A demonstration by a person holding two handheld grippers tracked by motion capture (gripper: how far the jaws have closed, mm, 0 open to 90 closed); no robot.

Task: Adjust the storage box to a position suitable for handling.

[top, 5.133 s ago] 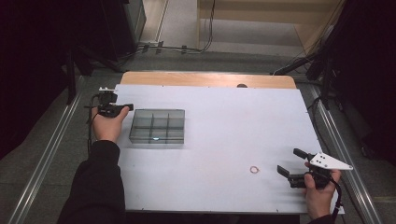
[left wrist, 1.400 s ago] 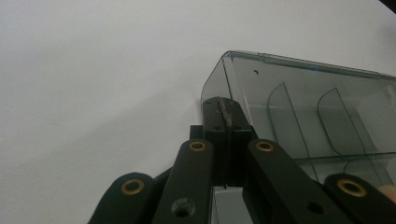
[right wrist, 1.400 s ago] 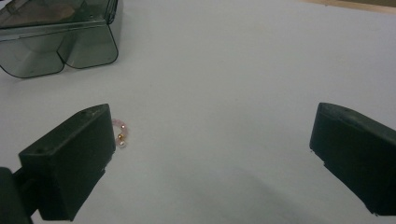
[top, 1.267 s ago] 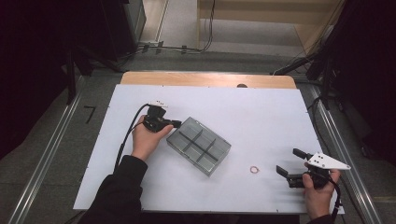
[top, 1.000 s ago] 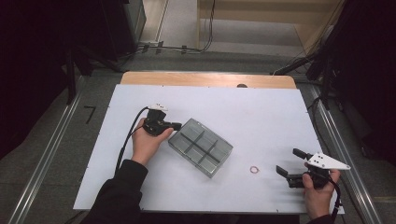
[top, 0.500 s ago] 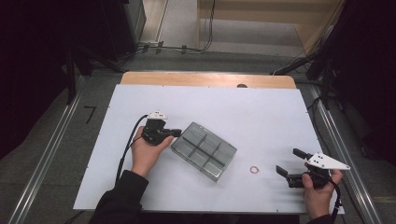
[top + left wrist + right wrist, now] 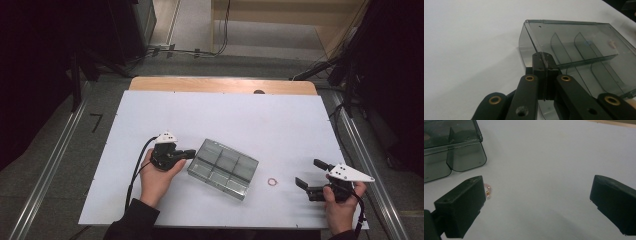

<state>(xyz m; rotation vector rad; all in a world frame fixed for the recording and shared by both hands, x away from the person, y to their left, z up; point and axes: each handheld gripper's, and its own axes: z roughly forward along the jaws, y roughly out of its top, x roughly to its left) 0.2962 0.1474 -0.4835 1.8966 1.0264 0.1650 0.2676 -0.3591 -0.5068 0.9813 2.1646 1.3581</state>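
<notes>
Two claws were in my hands at the near edge of the white worktop point(image 7: 280, 120). Nearest me, at the right, my right claw point(image 7: 311, 177) hovered low over the surface with its jaws spread wide apart and nothing between them; its grey three-cornered plate pointed off to the right. In the right gripper view a small pink bead ring point(image 7: 487, 192) lay on the worktop just beside the left jaw, partly hidden behind it, and in the high view that ring point(image 7: 272, 181) sat between the right claw and the box, close to the box's near corner. A little farther in, at the left, my left claw point(image 7: 189, 154) had its jaws pressed together, clamped on the thin rim of a clear, smoky plastic organiser box point(image 7: 223, 168). The left gripper view showed the pads gripping the box's point(image 7: 584, 52) side wall at an end, with curved dividers inside parting it into compartments. That box lay skewed on the worktop, roughly at the middle. Beyond it the white surface ran back to a wooden strip point(image 7: 220, 85) along the far edge.
</notes>
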